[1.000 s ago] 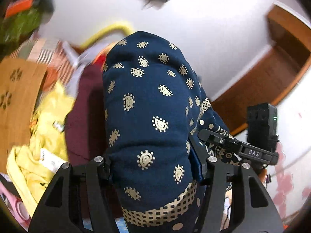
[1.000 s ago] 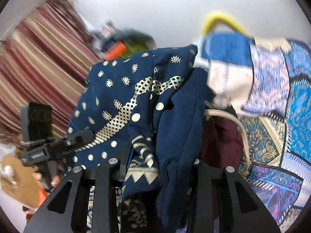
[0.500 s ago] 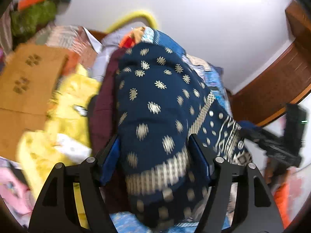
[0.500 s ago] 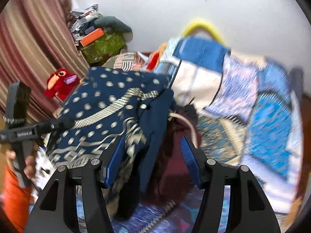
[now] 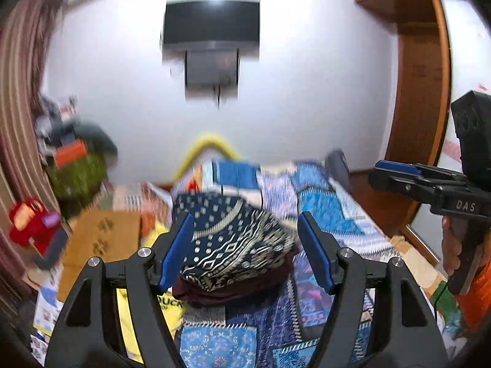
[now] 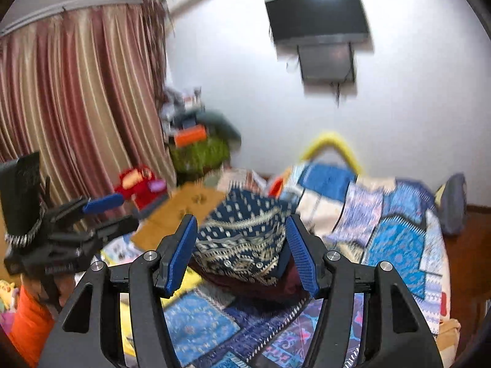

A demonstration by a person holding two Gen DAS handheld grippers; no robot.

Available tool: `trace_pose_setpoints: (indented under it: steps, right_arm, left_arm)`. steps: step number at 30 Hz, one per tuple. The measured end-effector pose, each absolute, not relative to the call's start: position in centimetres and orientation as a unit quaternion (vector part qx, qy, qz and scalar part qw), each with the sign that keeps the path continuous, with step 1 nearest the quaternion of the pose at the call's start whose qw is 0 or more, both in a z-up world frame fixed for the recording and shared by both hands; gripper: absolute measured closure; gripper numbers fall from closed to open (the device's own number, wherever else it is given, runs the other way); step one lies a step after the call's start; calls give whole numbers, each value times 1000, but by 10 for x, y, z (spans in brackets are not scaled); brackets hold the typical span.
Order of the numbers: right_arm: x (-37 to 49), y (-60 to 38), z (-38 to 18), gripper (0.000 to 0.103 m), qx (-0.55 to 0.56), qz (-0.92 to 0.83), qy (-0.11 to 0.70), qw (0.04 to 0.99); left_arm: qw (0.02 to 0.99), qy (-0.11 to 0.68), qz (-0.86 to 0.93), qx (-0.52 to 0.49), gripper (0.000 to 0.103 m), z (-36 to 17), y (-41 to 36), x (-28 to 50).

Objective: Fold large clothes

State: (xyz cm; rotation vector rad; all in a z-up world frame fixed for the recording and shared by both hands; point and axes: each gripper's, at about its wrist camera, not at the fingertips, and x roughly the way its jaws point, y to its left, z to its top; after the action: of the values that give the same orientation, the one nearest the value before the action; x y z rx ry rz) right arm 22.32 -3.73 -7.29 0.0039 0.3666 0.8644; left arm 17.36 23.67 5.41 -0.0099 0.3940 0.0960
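Now we hold both grippers spread wide and empty above the bed: our left gripper [image 5: 245, 251] and right gripper [image 6: 241, 253] each frame the folded navy garment with gold print [image 5: 233, 242]. It lies on a maroon folded cloth [image 5: 233, 291], stacked on the blue patchwork bedspread [image 6: 396, 239], clear of all fingers.

Bed [image 5: 331, 211] with blue patchwork cover carries a folded maroon garment [image 5: 245, 288] beneath a folded navy gold-print garment [image 5: 233, 239].
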Motion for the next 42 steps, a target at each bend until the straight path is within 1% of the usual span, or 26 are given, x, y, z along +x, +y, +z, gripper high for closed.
trace_pose_setpoints:
  steps: [5, 9, 11, 12, 13, 14, 15, 16, 19, 20, 24, 42]
  right_arm:
    - [164, -69, -68, 47, 23, 412, 104, 905]
    - [128, -79, -74, 47, 14, 400, 66, 914]
    - [117, -81, -79, 46, 11, 401, 60, 914]
    - [114, -82, -82, 44, 12, 396, 57, 917]
    - [113, -82, -85, 38, 12, 391, 55, 919]
    - [108, -83, -87, 33, 13, 387, 48, 921]
    - [107, -84, -90, 24, 16, 384, 44, 922]
    - [105, -84, -92, 18, 19, 380, 41, 924]
    - [101, -83, -91, 16, 15, 364, 33, 931]
    - [100, -84, -92, 15, 12, 358, 32, 933]
    - [97, -83, -91, 5, 12, 347, 27, 938]
    - [90, -76, -103, 4, -2, 342, 28, 939]
  left_arm:
    - [990, 113, 87, 13, 34, 72, 185, 107]
    - [990, 72, 119, 9, 34, 70, 160, 67]
    - [990, 58, 129, 5, 34, 65, 153, 53]
    - [990, 54, 133, 2, 34, 65, 152, 48]
    - [989, 49, 140, -1, 32, 64, 149, 42]
    - [988, 41, 147, -6, 26, 62, 147, 35]
    - [988, 37, 148, -11, 16, 61, 145, 31]
    - [988, 33, 148, -14, 13, 60, 143, 27]
    - [987, 18, 161, -12, 6, 59, 138, 18]
    - [986, 14, 165, -9, 2, 58, 136, 15]
    - [986, 9, 166, -15, 1, 56, 134, 9]
    - [985, 20, 166, -32, 1, 44, 142, 7]
